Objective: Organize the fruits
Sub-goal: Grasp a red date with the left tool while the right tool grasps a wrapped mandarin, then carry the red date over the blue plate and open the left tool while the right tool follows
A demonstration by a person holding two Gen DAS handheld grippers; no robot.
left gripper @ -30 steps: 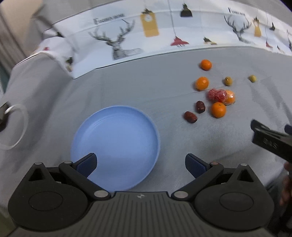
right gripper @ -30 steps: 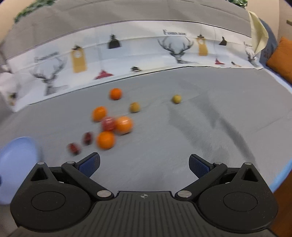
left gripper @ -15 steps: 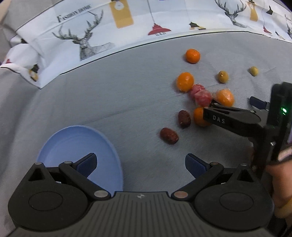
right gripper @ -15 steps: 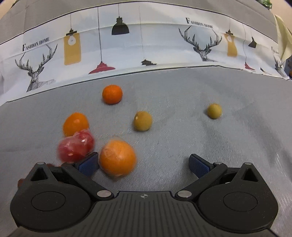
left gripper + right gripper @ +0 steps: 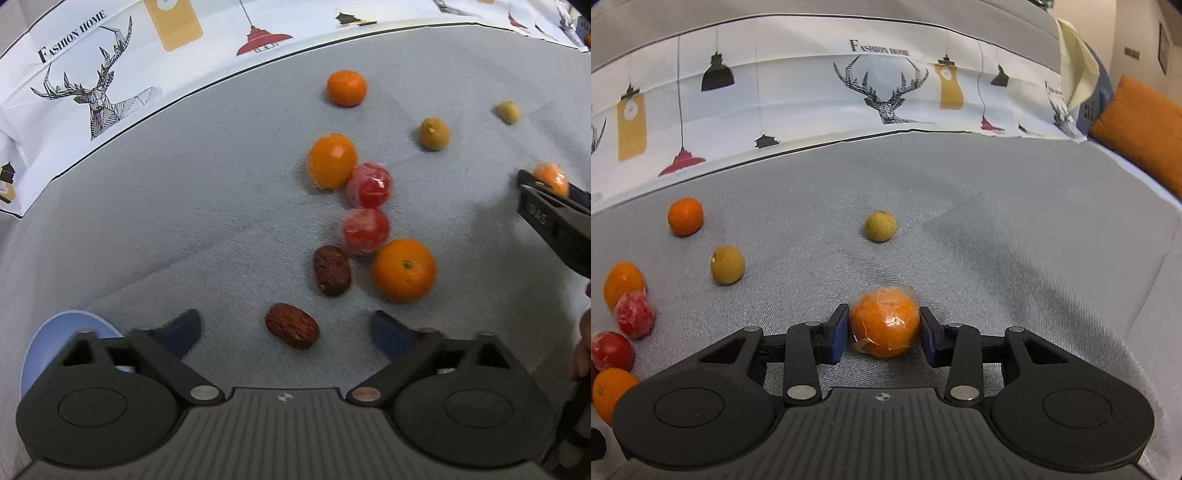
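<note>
While your left gripper (image 5: 286, 326) hangs steeply over the grey cloth (image 5: 184, 229), its jaws stand wide and are just starting to close, with a dark red date (image 5: 292, 331) lying between the pads (image 5: 184, 326), untouched and a little toward the left pad. Its long axis runs slantwise across the gap, so the pads would meet its ends rather than its flanks. A second date (image 5: 331, 270) lies just beyond, beside an orange (image 5: 403, 269) and two wrapped red fruits (image 5: 365, 229); the blue plate (image 5: 40, 343) peeks out low on the left, near that hand. From the right wrist, your right gripper (image 5: 883, 334) is closing on a wrapped orange (image 5: 884, 323), which sits square between the pads (image 5: 839, 332); both look to be touching its film, the fruit low over the cloth, though you cannot tell whether it rests there. It is round, crinkly in its wrap, likely slippery. Two yellow-green fruits (image 5: 727, 265) lie well ahead.
</note>
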